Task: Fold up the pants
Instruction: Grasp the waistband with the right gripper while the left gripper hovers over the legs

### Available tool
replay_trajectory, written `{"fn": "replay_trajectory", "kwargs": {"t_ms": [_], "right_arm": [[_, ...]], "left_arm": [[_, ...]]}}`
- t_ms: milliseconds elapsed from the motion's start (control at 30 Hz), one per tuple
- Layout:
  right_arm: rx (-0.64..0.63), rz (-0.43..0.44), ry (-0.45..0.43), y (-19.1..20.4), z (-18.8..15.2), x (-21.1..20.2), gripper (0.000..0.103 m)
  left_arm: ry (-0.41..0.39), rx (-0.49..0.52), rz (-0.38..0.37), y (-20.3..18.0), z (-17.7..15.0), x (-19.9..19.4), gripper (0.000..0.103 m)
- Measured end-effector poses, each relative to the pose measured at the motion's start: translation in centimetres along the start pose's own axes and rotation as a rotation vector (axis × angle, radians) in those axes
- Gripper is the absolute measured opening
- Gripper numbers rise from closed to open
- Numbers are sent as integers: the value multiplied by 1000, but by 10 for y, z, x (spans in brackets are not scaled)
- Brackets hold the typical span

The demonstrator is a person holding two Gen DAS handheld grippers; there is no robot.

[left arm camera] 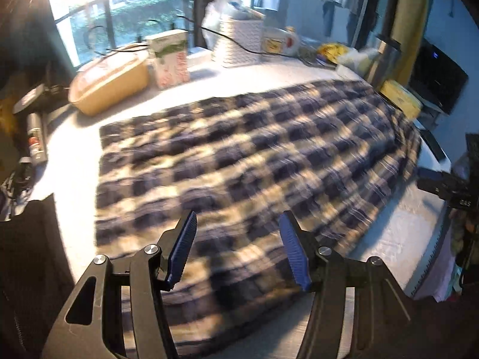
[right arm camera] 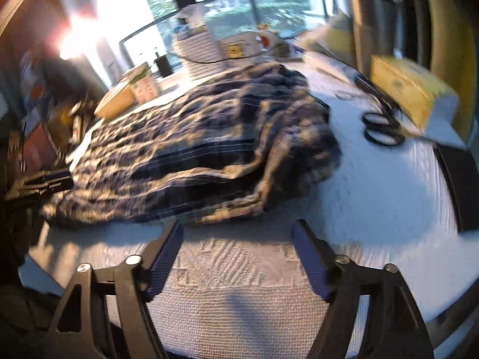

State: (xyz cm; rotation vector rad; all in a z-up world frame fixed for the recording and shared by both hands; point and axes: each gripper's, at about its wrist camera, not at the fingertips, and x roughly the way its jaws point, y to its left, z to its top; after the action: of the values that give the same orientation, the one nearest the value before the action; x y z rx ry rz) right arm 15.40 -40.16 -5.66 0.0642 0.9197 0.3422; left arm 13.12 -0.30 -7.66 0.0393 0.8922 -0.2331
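Left gripper (left arm camera: 238, 251) stands moderately wide with nothing between its blue pads, hovering over the near part of the pants (left arm camera: 254, 161). Right gripper (right arm camera: 238, 257) stands wide too, empty, over bare bench (right arm camera: 239, 305) just short of the near edge of the pants (right arm camera: 203, 137). The pants, a dark blue and cream plaid, lie across the middle of the white textured bench cover. Judgement: at least one fold appears done, since the right wrist view shows stacked layers along the near edge and a bunched end toward the right; the bundle is still long, so a further fold across its length and some smoothing probably remain. Neither gripper has hold of the cloth at present. Hard to make out: both views are motion-blurred, so layer count, waistband and leg ends cannot be told apart. Far end of the pants runs to the bench edge in the left wrist view and may hang over; cannot tell. Scissors (right arm camera: 381, 125) lie on the bench near the bunched end, apart from it.
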Motion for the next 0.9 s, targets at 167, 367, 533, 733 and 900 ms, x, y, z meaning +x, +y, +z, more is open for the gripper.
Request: {"fn": "replay_trajectory", "kwargs": {"t_ms": [167,367,533,733,900], "right_arm": [[49,-18,-17,-3,10,2,78],[227,43,-68,-24,32,18,80],[409,166,-103,-41,54,39,80],[436,175,-103,-38,72,68,19],[435,185,-122,-48,81,67,12]], "left_arm": [[-13,-79,64,33,2,3,58],[19,-193,105,71,-9,15,58],[20,-258,128,93,-13,16,58],[17,-296,134,105,-16,15,58],[8,-297,133,108,-12,15,58]]}}
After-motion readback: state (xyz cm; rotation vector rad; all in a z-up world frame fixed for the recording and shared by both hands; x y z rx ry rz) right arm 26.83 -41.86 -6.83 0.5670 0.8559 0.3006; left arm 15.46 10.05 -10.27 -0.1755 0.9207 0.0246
